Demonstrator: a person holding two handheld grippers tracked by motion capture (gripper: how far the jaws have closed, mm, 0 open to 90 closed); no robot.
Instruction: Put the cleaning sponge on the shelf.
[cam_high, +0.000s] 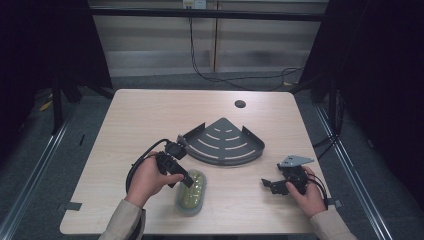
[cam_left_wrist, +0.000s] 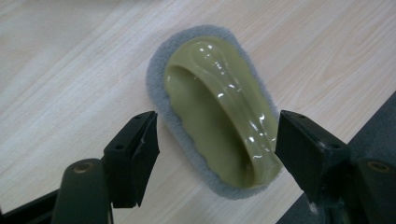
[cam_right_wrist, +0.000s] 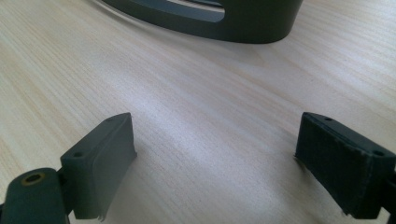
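left gripper (cam_left_wrist: 215, 140) – jaws straddle scrubber (cam_left_wrist: 219, 107) | high view – corner shelf (cam_high: 225, 142)

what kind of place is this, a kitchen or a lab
Most likely a lab recording booth, not a kitchen: dark curtains flank a bare wooden table, cables trail across the floor behind it, and handheld grippers work a scrub pad.

The tool (cam_left_wrist: 215, 151) straddles the olive scrubbing pad (cam_left_wrist: 219, 112), jaws seemingly not touching it.
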